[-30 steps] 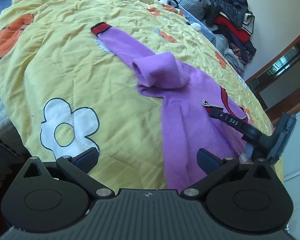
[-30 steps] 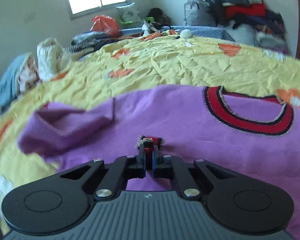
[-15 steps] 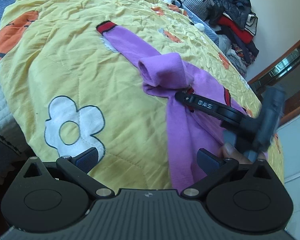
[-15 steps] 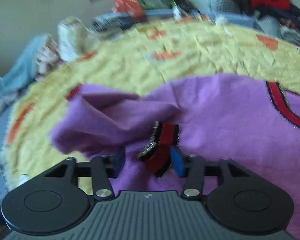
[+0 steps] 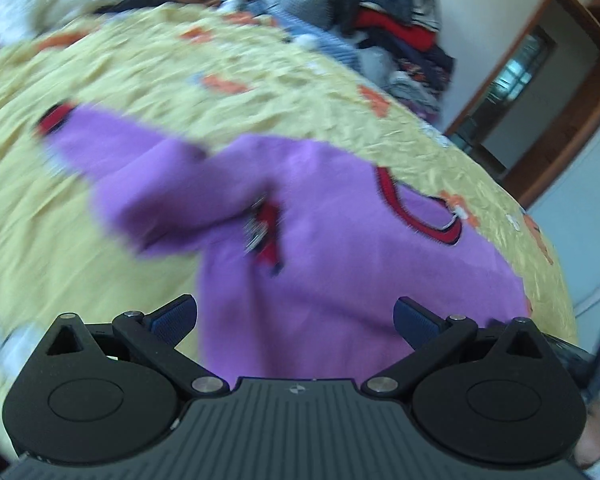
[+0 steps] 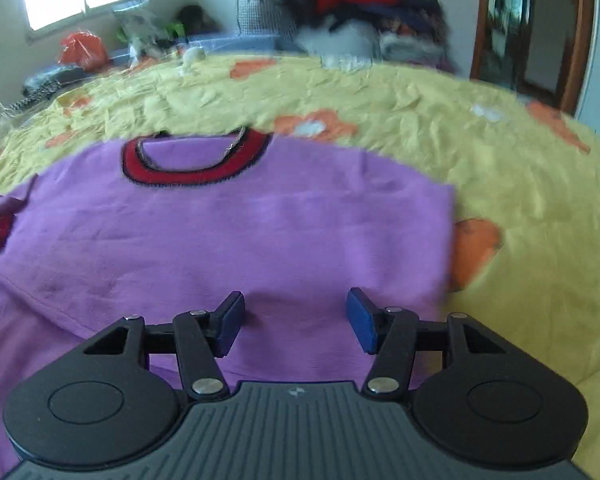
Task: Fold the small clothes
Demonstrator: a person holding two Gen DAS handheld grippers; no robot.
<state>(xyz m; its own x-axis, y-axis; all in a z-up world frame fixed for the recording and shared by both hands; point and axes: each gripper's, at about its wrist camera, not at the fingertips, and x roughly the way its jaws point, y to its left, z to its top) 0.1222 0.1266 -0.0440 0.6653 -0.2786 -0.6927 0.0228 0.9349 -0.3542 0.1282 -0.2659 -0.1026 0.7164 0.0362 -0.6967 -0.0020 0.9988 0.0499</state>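
A purple sweater (image 6: 228, 240) of soft, matt knit cloth, with a fuzzy ribbed red collar (image 6: 192, 172), lies on a yellow quilt (image 6: 520, 200) of crinkled, stitched matt fabric. The right gripper (image 6: 296, 320) is matt black plastic with ridged housing, shiny metal pivot pins and dull blue rubbery fingers (image 6: 360, 320). A glossy wooden door frame (image 6: 580, 32) stands behind.

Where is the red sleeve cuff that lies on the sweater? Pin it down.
In the left wrist view the red sleeve cuff lies on the purple sweater, left of the red neckline; in the right wrist view it shows at the far left edge.
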